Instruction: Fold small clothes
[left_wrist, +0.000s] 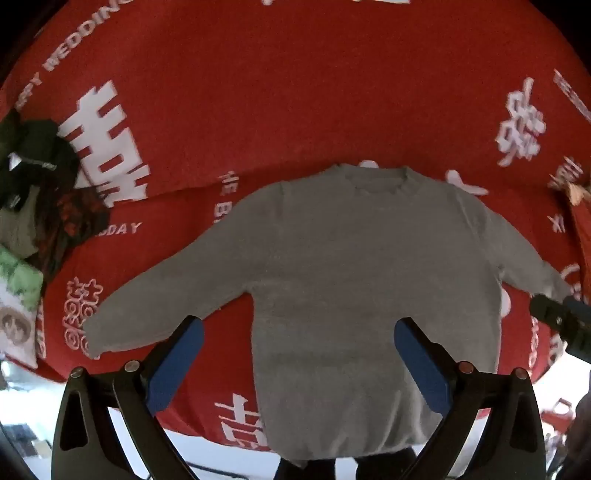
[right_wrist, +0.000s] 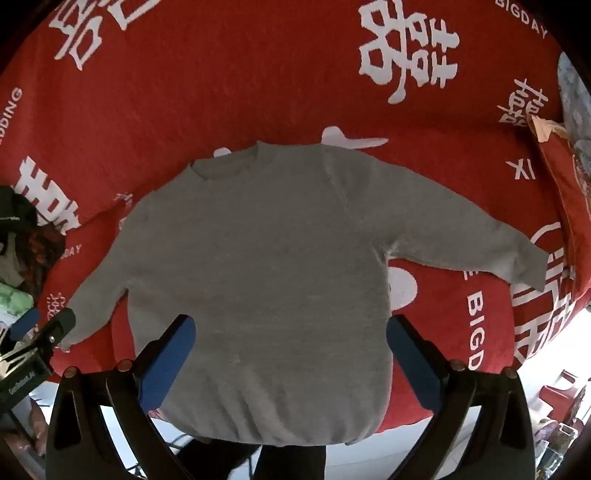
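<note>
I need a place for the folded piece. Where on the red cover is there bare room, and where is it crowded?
Bare red cover lies beyond the collar of the grey sweater, and a smaller patch beside its sleeve. It is crowded at the pile of clothes past the other sleeve. Left gripper and right gripper hang open.

Home bedroom, red wedding bedspread (left_wrist: 295, 92), pillow (left_wrist: 16, 314)

We see a bed covered in a red bedspread (left_wrist: 295, 92) printed with white characters, a heap of dark clothes (left_wrist: 33, 192) far left of the jaws, and bright pale floor (right_wrist: 546, 354) below.
</note>
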